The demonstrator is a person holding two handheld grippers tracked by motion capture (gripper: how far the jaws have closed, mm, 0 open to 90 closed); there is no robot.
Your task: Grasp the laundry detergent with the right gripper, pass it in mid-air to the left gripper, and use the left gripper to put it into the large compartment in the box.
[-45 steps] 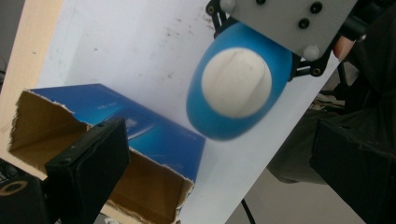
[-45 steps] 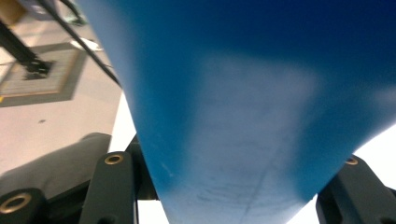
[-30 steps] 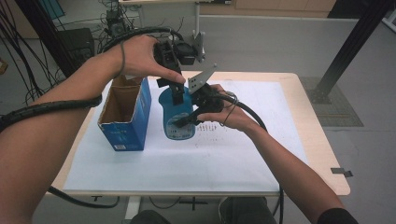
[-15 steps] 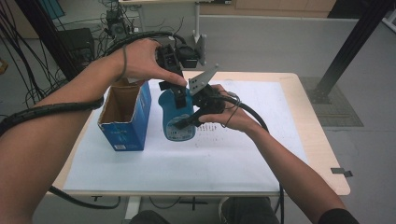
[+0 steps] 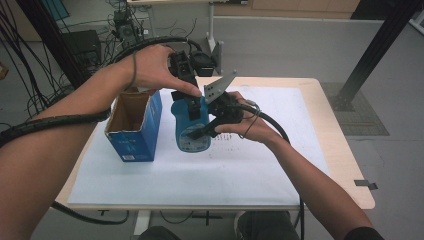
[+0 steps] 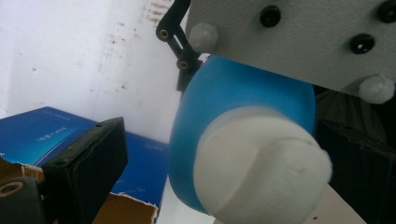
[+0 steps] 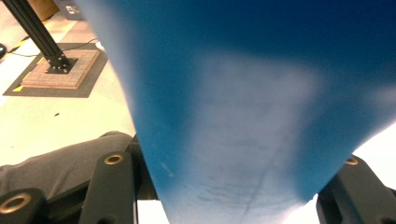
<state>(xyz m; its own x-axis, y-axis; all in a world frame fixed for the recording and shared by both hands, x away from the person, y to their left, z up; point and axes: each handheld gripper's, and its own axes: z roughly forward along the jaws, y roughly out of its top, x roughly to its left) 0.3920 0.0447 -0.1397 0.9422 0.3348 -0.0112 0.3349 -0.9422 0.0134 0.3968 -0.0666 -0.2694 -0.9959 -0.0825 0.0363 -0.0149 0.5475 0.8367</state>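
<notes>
Open blue carton [image 5: 134, 125] just left of blue bottle [image 5: 192, 131]; right gripper [image 5: 210, 127] clamps bottle's body, left gripper [image 5: 192, 102] spread over white cap [image 6: 261, 163].

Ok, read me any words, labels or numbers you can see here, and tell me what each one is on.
No text here can be read.
Blue box: white print on its side, too small and blurred in the high view and the left gripper view.
Blue bottle: a round label low on its front, blurred.
White sheet on the table: faint rows of marks beside the bottle, too small.
</notes>
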